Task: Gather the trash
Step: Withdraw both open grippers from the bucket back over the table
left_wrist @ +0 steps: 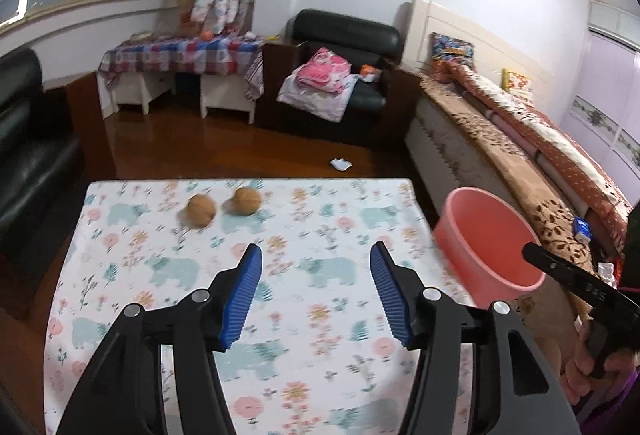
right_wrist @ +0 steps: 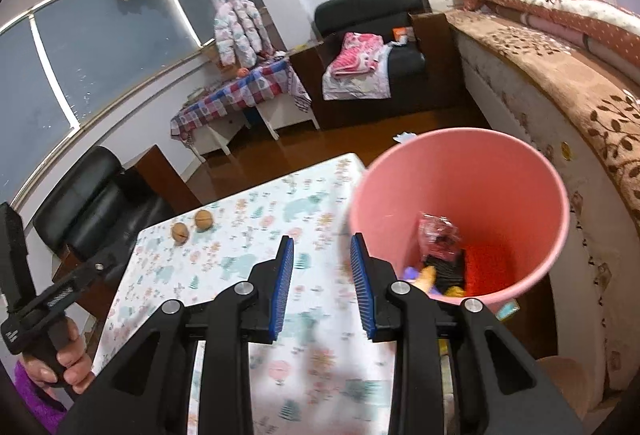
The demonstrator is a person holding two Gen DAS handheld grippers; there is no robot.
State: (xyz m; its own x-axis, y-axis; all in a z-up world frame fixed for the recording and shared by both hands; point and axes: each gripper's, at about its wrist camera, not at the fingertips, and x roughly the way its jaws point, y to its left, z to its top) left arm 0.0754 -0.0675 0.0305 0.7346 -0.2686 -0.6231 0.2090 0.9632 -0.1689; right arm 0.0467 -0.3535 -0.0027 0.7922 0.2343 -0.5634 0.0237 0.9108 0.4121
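Note:
Two brown walnuts [left_wrist: 202,210] [left_wrist: 246,200] lie side by side near the far edge of the floral-cloth table [left_wrist: 312,219]; they also show in the right wrist view [right_wrist: 180,232] [right_wrist: 203,220]. A pink bin [right_wrist: 460,195] stands off the table's right edge and holds several wrappers [right_wrist: 444,255]; it shows in the left wrist view [left_wrist: 486,243]. My left gripper [left_wrist: 316,255] is open and empty above the table's middle, short of the walnuts. My right gripper [right_wrist: 322,247] is open and empty, its right finger beside the bin's rim.
A bed [left_wrist: 520,139] runs along the right, close behind the bin. A black armchair [left_wrist: 24,155] stands left of the table. A white scrap [left_wrist: 340,163] lies on the wooden floor beyond the table. A black sofa with clothes [left_wrist: 340,75] stands at the back.

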